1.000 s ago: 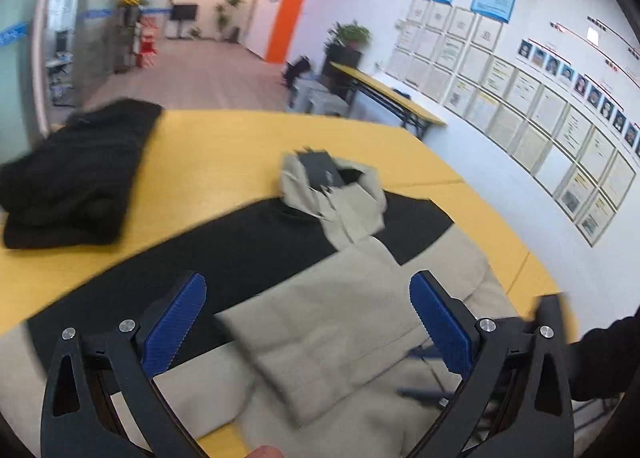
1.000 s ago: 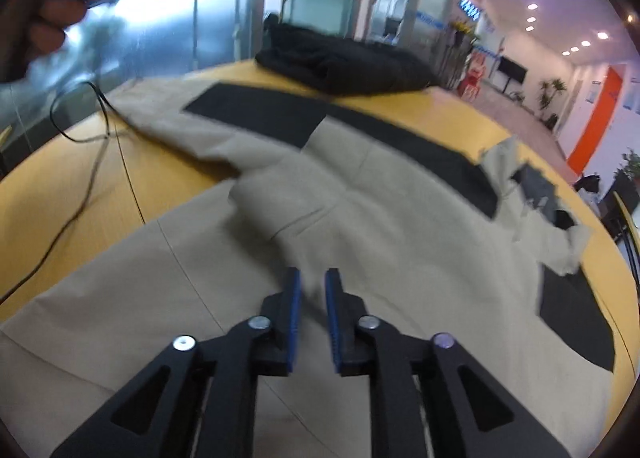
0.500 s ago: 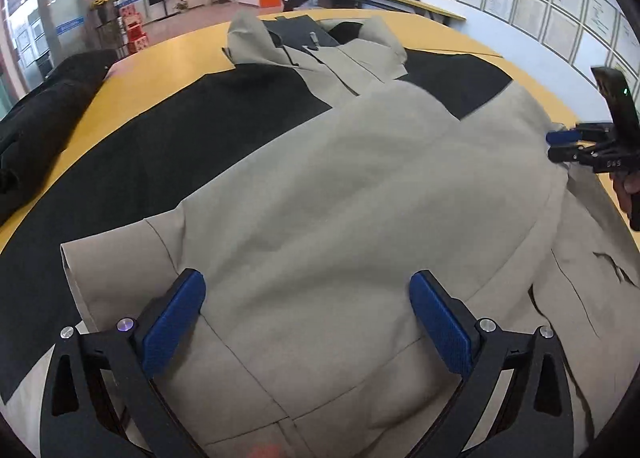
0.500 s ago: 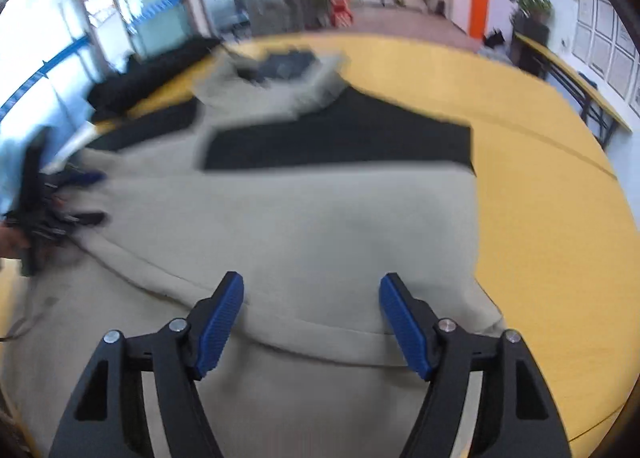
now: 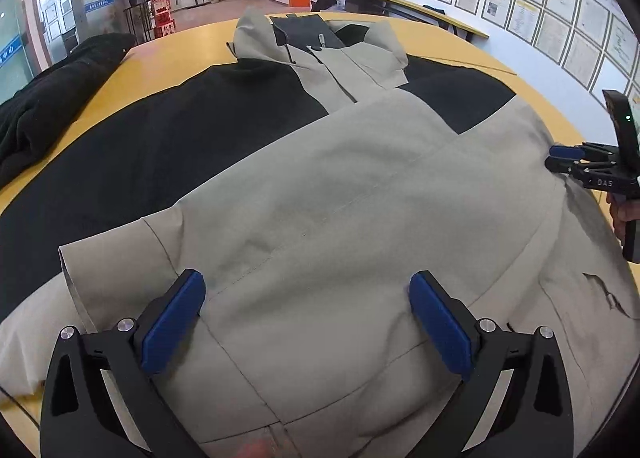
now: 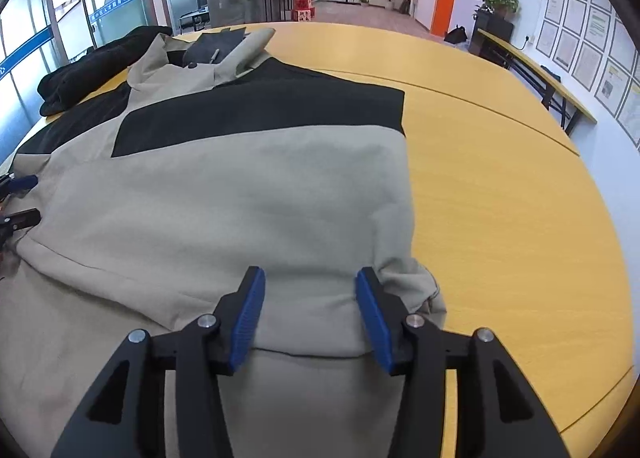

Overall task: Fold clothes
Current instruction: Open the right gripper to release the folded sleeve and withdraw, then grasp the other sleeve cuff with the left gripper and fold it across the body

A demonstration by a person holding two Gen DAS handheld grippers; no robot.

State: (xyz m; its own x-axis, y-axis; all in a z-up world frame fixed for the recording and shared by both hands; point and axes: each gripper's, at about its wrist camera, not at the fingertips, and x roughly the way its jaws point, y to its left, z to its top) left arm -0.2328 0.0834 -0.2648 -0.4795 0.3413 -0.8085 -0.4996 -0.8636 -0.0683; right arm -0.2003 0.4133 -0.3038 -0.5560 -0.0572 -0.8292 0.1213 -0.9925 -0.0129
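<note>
Here, at this moment:
Jacket: a beige and black jacket [image 5: 320, 186] lies spread flat on the yellow table [image 6: 500, 178], collar at the far end, both sleeves folded in across the body.
Left gripper: the left gripper [image 5: 306, 318] hangs over the near part of the folded beige sleeve, tilted downward.
Left jaws: spread wide and released; the blue pads [image 5: 174, 322] stand well apart with cloth lying under the gap, and neither pad presses on it.
Right gripper: the right gripper [image 6: 310, 314] sits low over the folded sleeve edge at the jacket's right side, near the table's bare top.
Right jaws: about half open and closing; a hump of beige fabric lies between the pads [image 6: 248, 318], but they do not pinch it yet.
Contact: whether the right fingertips brush the cloth I cannot tell.
Other garment: a dark garment [image 5: 52, 98] is heaped on the table beside the jacket's left shoulder, apart from both grippers.
</note>
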